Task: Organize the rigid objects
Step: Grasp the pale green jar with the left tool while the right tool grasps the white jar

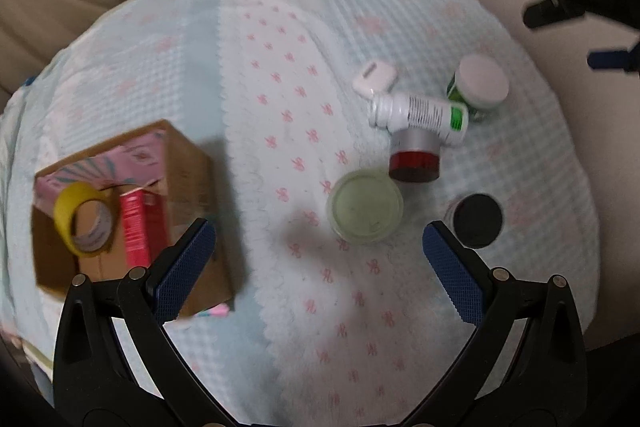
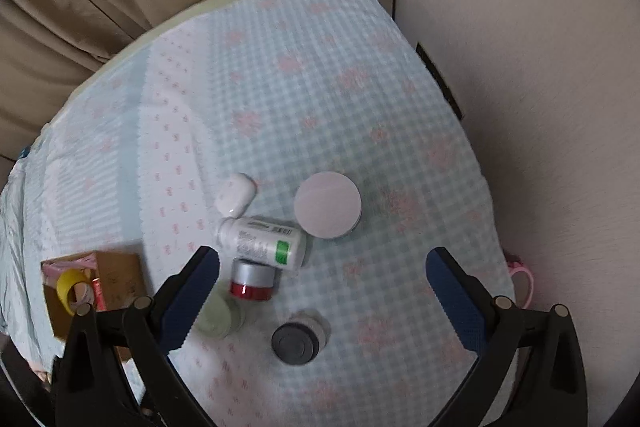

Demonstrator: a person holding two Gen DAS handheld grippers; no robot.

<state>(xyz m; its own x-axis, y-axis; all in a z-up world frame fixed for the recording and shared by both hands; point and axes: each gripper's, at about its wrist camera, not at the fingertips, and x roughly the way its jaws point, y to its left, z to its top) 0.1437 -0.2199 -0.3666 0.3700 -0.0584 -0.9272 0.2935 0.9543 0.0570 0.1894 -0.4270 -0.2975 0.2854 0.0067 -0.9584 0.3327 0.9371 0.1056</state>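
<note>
Six loose containers sit right of the cardboard box, clustered. Left gripper and right gripper both hang spread wide, holding nothing. White bottle lies across the red jar; grabbing either likely rolls it off.

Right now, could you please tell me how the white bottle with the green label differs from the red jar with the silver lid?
The white bottle lies on its side, while the red jar stands upright. The bottle is long and slim with a printed label; the jar is short and squat. The bottle is white plastic with a green patch, whereas the jar has a dark red body under a silver lid. The bottle's end overlaps the jar's lid. Both are closed and sit on the patterned cloth.
</note>
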